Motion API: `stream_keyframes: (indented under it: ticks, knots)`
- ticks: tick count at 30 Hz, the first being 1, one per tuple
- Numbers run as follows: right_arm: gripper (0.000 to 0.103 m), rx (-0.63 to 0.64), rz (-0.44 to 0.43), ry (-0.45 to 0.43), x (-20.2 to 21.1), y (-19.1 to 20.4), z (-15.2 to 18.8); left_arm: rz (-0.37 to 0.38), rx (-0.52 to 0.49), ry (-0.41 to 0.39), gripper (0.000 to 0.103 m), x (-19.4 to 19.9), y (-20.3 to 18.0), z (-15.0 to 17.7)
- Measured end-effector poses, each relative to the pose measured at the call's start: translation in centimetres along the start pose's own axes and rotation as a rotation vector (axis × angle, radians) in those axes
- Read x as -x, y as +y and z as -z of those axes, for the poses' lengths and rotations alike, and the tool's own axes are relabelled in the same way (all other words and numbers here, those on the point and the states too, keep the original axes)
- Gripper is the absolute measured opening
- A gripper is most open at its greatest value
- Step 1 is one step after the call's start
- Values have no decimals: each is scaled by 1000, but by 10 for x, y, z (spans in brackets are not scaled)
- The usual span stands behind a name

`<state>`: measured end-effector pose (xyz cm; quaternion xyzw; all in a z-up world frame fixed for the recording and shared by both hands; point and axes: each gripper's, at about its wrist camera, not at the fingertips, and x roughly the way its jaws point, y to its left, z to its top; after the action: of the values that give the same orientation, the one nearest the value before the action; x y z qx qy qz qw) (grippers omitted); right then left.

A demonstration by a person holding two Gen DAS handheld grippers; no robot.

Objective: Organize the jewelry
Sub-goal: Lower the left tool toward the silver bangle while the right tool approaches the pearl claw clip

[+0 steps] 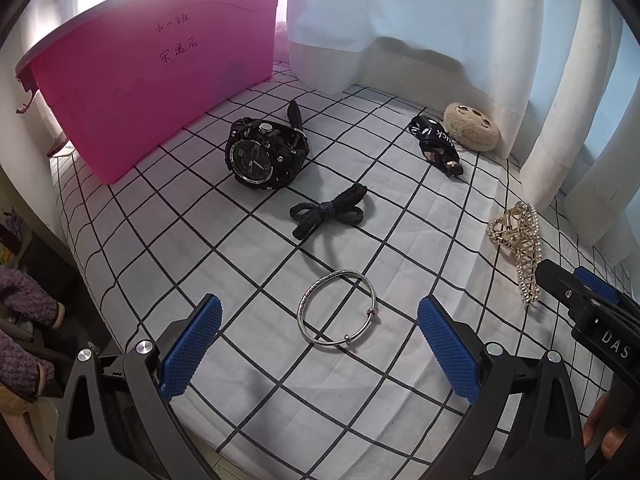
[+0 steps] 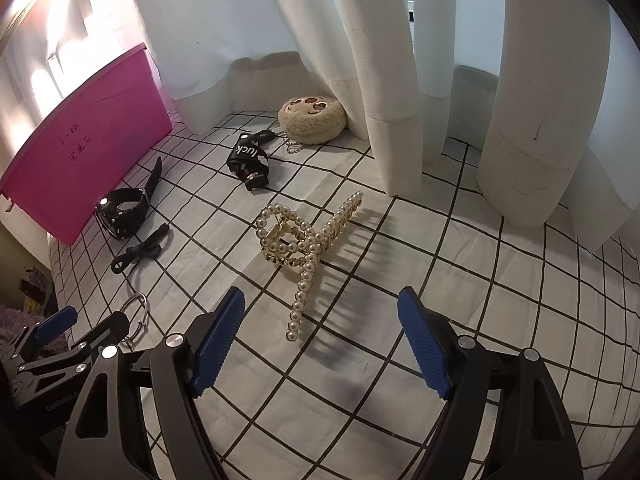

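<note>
Left wrist view: the left gripper [image 1: 318, 354] hangs spread and empty over a silver bangle [image 1: 339, 309] lying flat on the checked counter [image 1: 400, 208]. A black watch [image 1: 266, 152] and a dark bow tie [image 1: 330, 210] lie loose beyond it, near the pink box [image 1: 152, 92]; nothing looks sorted yet.

Right wrist view: the right gripper [image 2: 320, 342] is also spread and empty. The pearl hair claw [image 2: 306, 246] lies just ahead, its long axis running from near the jaws away toward the curtain [image 2: 400, 80].

I am viewing a grid-checked white cloth [image 1: 200, 280]. Lying on it: pink bin [image 1: 160, 92], black watch [image 1: 264, 156], dark bow tie [image 1: 328, 212], silver bangle [image 1: 340, 308], pearl claw clip [image 2: 304, 244], black printed clip [image 2: 248, 160], plush pouch [image 2: 312, 120].
</note>
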<state>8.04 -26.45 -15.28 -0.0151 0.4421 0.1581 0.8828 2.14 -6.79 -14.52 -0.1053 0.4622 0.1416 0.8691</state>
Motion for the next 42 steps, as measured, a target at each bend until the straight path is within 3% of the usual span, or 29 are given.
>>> stream_keyframes:
  ticks: [22, 42]
  knots:
    - [75, 35, 88, 26, -40, 12, -6, 17, -31, 35, 97, -32, -6, 3]
    - [75, 82, 120, -16, -47, 11, -4, -39, -44, -24, 97, -38, -10, 2]
